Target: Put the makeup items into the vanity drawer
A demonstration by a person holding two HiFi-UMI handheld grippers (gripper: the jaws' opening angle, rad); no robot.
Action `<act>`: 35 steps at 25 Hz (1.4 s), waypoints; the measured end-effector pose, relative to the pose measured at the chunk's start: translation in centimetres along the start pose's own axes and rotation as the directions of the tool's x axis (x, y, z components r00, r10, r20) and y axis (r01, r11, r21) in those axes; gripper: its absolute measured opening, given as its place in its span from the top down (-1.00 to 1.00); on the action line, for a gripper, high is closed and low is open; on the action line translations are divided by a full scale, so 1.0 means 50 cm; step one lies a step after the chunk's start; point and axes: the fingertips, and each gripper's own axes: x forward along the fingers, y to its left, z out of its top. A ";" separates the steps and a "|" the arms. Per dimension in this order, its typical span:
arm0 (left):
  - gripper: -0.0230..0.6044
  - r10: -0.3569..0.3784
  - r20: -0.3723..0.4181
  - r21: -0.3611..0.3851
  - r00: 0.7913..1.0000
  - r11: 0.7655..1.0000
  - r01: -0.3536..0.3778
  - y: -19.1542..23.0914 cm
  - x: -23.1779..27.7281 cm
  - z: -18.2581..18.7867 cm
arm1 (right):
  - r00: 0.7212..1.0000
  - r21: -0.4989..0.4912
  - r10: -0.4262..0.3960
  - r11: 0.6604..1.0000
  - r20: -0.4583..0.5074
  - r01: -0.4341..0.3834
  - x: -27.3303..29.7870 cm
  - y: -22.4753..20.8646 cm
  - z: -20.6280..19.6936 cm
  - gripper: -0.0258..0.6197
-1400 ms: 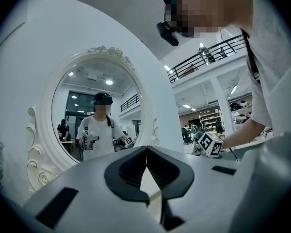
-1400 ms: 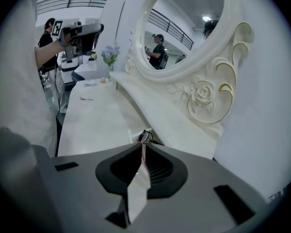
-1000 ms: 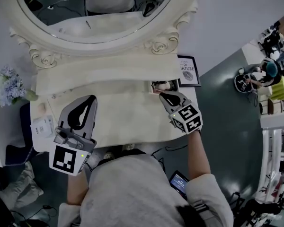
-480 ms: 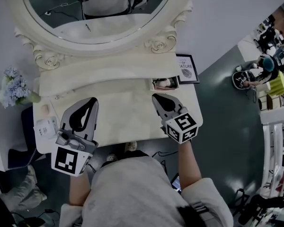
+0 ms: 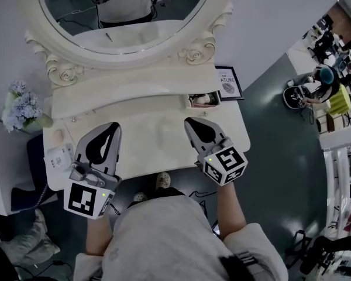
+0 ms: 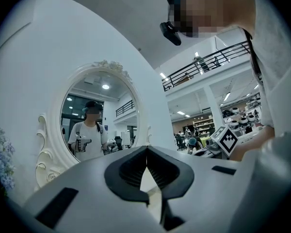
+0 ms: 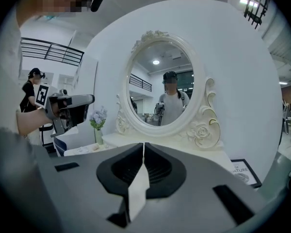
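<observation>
Head view, looking steeply down on a cream vanity table (image 5: pixel 152 142) with a carved oval mirror (image 5: pixel 123 10) at its far side. The person holding the tools stands at the near edge, grey top filling the bottom of the picture.

A small drawer (image 5: pixel 193 106) stands open at the far right of the tabletop, just under the raised shelf. The makeup items (image 5: pixel 205 99) lie inside it, pale and dark shapes too small to tell apart.

The right gripper (image 5: pixel 190 122) hovers over the table to the near side of that drawer, close but not touching, tips pointing towards it. Right gripper view: its two jaws are pressed together at the tips, with nothing between them.

The left gripper (image 5: pixel 112 125) is held over the near left part of the table, well apart from the drawer. Left gripper view: its jaws also meet at the tips and carry nothing.

A framed print (image 5: pixel 229 84) rests at the far right, just beside the drawer. Pale blue flowers (image 5: pixel 20 107) stand off the left end, and a white packet (image 5: pixel 57 156) lies on the table's left edge
</observation>
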 end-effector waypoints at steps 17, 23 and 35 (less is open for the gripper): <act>0.88 0.000 0.033 0.006 0.999 1.000 0.000 0.005 -0.093 0.035 | 0.992 -0.053 0.014 0.999 0.124 -0.007 -0.041 0.150 0.091 0.84; 0.88 0.005 0.038 -0.001 0.999 1.000 -0.005 0.010 -0.132 0.040 | 0.987 -0.070 0.030 0.997 0.158 -0.019 -0.048 0.203 0.116 0.84; 0.88 0.012 0.049 0.003 0.999 1.000 -0.012 0.012 -0.200 0.054 | 0.973 -0.075 0.028 0.997 0.229 -0.011 -0.074 0.283 0.154 0.84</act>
